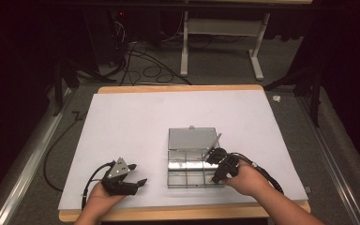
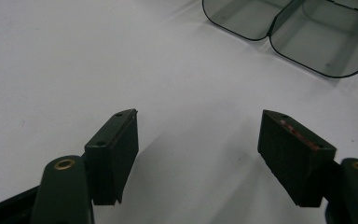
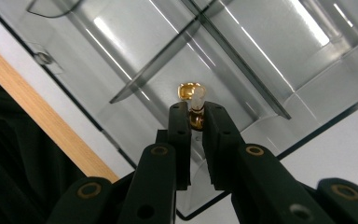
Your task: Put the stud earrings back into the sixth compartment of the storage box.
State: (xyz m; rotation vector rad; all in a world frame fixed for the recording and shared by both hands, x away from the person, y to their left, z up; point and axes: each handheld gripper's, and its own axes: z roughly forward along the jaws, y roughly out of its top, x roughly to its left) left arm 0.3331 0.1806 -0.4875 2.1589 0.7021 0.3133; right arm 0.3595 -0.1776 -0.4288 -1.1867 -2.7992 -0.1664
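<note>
Right gripper (image 3: 196, 114): nearest the lens in its own view, jaws clenched on a small gold piece (image 3: 192, 92) with a pale plastic part, held over the box (image 1: 191, 161).
Gold piece: pinched at the jaw tips, above one compartment near a corner of the box; whether it touched the floor of the box could not be told.
Why held so: a tip grasp left most of the piece free, which probably suited lowering it between the dividers (image 3: 177, 46) without the jaws fouling them.
Box: clear plastic, compartmented, lid (image 1: 192, 138) raised behind it so the cells stayed open from above; it sat on white paper (image 1: 136, 131), toward the right of the sheet and near the person's edge.
Left gripper (image 1: 136, 174): left of the box, well apart from it, low over the paper; jaws released and spread wide, nothing between them.
Why parked there: judged to be waiting clear of the box, leaving the right hand (image 1: 246, 180) room to work.
Box from the left gripper view: two rounded cells (image 2: 317, 42) ahead, seemingly empty.
</note>
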